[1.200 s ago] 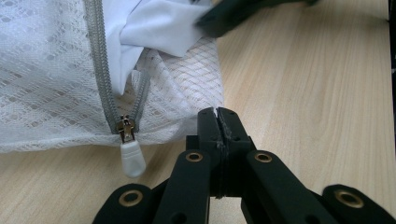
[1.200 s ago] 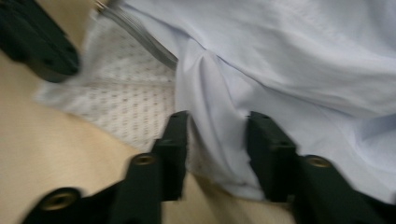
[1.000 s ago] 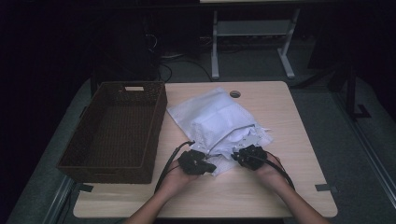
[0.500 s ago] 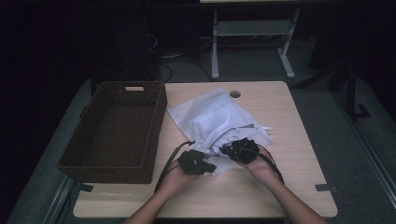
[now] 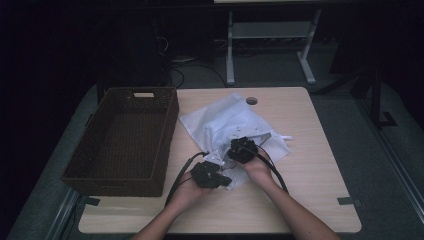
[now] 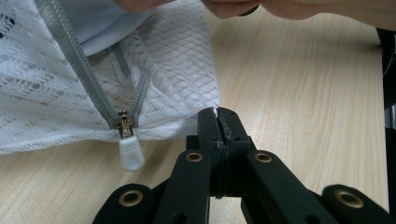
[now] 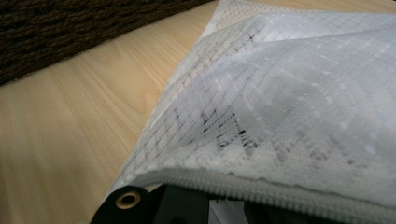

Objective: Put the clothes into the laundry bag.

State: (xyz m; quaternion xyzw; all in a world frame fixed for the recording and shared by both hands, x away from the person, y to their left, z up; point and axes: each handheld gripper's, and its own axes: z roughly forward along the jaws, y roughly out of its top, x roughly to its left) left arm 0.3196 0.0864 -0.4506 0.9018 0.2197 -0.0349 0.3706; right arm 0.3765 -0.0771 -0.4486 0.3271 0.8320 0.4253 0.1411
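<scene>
A white mesh laundry bag (image 5: 225, 125) lies crumpled in the middle of the table. Its grey zipper ends in a white pull tab (image 6: 130, 153). My left gripper (image 5: 210, 174) is at the bag's near edge, and in the left gripper view its jaws (image 6: 217, 116) are shut on a thin corner of the mesh. My right gripper (image 5: 243, 149) sits on the bag just beyond the left one. In the right gripper view the zipper edge (image 7: 280, 191) drapes over the gripper (image 7: 187, 205) and hides the jaw tips, which hold the bag's edge.
A dark woven basket (image 5: 169, 125) stands at the table's left side, close to the bag. A round cable hole (image 5: 251, 100) sits near the far edge. Bare wood (image 5: 315, 160) lies to the right of the bag and along the front edge.
My right gripper has moved left and away from me across the bag, closing in on the left gripper and bunching the mesh. The left gripper has stayed put.
</scene>
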